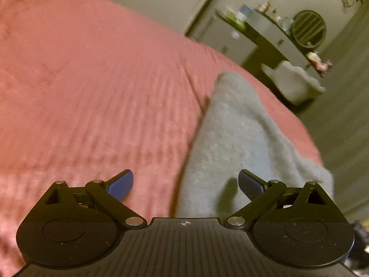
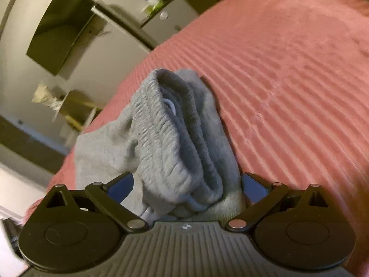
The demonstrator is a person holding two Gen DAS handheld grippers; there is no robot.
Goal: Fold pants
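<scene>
Grey sweatpants (image 2: 175,143) lie on a pink ribbed bedspread (image 2: 288,69), near the bed's edge. In the right wrist view they form a long bundle whose axis runs from just in front of the camera away toward the far left, with the gathered elastic waistband (image 2: 161,124) on top and open at the far end. The right gripper (image 2: 187,184) has its jaws spread wide, one blue pad on each side of the bundle's near end; whether the pads touch the cloth is unclear.

In the left wrist view the pants (image 1: 239,143) stretch from the near edge away to the far right, narrowing with distance. The left gripper (image 1: 185,182) is also wide open and holds nothing, with its right finger over the grey fabric and its left finger over bare bedspread (image 1: 92,92). Beyond the bed, blurred, stand a dark desk (image 1: 265,39) and a round mirror (image 1: 309,28).
</scene>
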